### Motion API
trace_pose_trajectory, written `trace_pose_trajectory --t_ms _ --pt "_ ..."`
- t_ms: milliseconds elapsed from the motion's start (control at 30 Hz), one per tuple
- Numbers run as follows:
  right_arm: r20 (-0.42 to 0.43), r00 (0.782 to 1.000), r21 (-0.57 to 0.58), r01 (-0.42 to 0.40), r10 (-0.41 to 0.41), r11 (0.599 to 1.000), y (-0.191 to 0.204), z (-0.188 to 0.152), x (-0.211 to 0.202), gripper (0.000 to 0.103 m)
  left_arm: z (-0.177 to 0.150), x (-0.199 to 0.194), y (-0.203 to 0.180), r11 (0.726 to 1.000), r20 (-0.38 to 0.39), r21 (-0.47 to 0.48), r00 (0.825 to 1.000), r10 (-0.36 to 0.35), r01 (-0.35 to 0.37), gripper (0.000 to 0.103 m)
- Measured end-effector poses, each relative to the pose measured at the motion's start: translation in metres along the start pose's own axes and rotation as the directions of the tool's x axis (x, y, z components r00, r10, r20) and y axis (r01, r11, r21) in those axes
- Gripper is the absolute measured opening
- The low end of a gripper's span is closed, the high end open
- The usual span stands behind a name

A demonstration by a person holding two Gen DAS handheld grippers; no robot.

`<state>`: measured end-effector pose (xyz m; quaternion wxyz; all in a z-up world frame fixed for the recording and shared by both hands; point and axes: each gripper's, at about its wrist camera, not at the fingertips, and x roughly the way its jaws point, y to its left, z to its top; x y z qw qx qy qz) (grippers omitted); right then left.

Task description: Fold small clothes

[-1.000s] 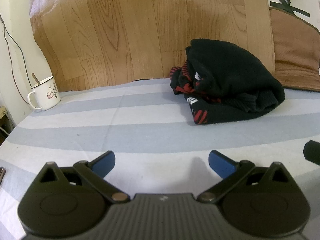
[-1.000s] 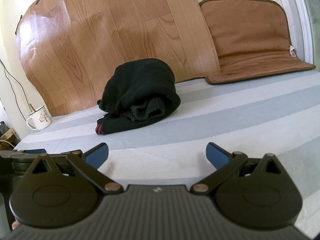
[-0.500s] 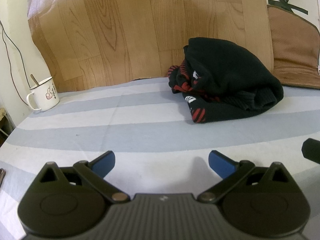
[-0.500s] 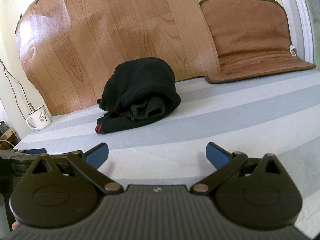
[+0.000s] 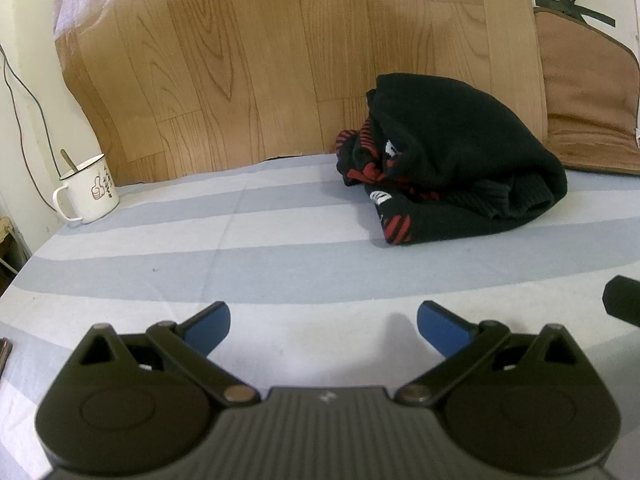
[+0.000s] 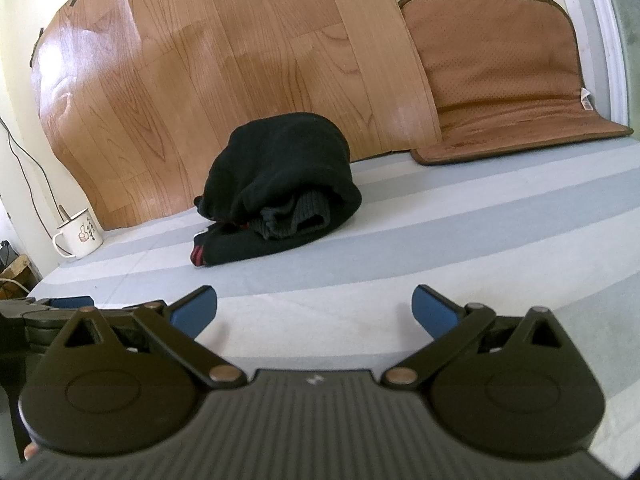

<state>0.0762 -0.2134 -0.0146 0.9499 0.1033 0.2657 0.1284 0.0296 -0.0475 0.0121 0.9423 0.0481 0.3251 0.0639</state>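
A black garment with red stripes (image 5: 452,168) lies bunched in a heap on the blue-and-white striped cloth (image 5: 248,248), toward the back. From the right wrist view the same heap (image 6: 280,192) shows mostly black, with a ribbed cuff tucked in. My left gripper (image 5: 323,322) is open, low over the cloth, well short of the garment and to its left. My right gripper (image 6: 315,310) is open too, in front of the heap with nothing between its blue fingers. The left gripper's tip (image 6: 68,303) shows at the left edge of the right wrist view.
A white enamel mug (image 5: 89,190) with a spoon stands at the back left by a thin cable. A wood-pattern sheet (image 5: 280,60) leans against the wall behind the garment. A brown padded mat (image 6: 496,80) rests at the back right.
The left wrist view has shifted slightly, so the garment sits a little further left and higher. The right gripper has stayed put. Both grippers stay open.
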Motion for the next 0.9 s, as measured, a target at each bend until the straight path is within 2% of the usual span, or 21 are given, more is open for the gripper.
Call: trace_pose_trajectory --t_ms 900 --pt "0.005 1.000 0.008 -0.005 0.005 1.000 -0.0006 -0.0008 0.0006 0.103 -0.0022 -0.0015 -0.0029 1.000 0.019 0.025 1.000 0.006 -0.006 0.103"
